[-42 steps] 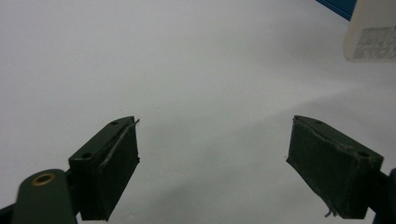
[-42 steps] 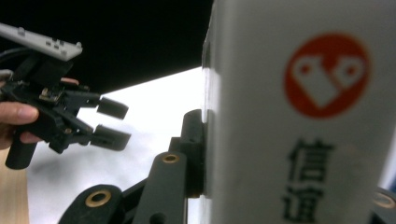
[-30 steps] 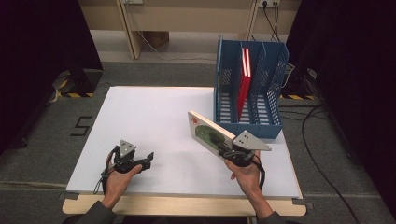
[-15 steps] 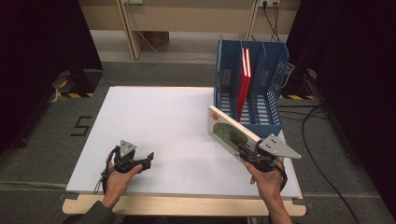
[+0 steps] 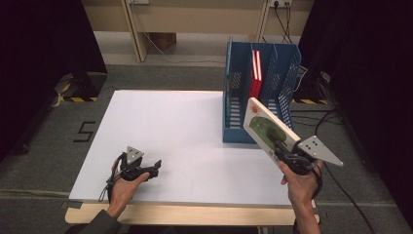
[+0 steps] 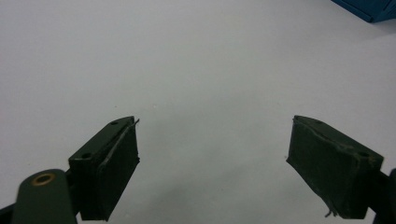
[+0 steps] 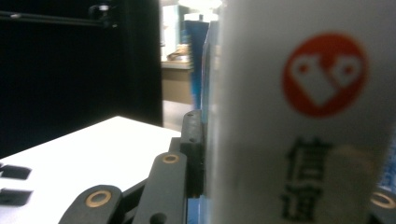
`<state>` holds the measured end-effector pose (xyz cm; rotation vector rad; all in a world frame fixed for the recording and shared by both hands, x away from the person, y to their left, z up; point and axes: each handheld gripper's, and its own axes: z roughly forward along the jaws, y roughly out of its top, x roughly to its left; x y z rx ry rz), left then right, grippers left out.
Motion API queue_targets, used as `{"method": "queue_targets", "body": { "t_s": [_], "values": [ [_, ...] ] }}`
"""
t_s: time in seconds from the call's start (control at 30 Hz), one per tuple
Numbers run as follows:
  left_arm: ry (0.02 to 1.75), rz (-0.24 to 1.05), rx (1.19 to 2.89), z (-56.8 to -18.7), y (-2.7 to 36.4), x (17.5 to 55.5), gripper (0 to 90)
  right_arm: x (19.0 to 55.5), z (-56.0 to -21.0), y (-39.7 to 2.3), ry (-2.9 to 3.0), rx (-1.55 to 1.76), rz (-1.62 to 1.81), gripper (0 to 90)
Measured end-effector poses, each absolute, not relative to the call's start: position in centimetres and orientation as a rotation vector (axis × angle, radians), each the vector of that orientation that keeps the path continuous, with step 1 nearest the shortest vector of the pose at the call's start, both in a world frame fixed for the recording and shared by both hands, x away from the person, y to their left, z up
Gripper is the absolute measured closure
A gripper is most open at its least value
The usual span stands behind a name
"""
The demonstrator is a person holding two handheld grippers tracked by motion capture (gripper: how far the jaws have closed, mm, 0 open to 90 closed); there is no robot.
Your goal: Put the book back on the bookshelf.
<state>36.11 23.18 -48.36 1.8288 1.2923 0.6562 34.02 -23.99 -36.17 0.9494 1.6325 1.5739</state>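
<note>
White book (image 5: 267, 127) clamped in right gripper (image 5: 284, 148), seemingly airborne.

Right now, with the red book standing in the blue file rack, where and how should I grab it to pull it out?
Grip the red book by its top edge, coming straight down from above. It stands upright between the dividers of the blue rack, so only that top edge sticks out; the rack's walls block its sides.

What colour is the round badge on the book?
Orange-red with white shapes inside; the badge on the book shows best in the right gripper view.
</note>
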Motion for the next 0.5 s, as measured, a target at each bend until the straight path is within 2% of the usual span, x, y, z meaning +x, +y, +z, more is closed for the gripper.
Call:
{"method": "queue_targets", "body": {
  "t_s": [0.5],
  "values": [
    [1.292,0.653,1.835,-48.4,23.0,36.1,15.3,37.3,-35.8,-27.8,1.498,1.07,1.418,75.5]
  ]
}}
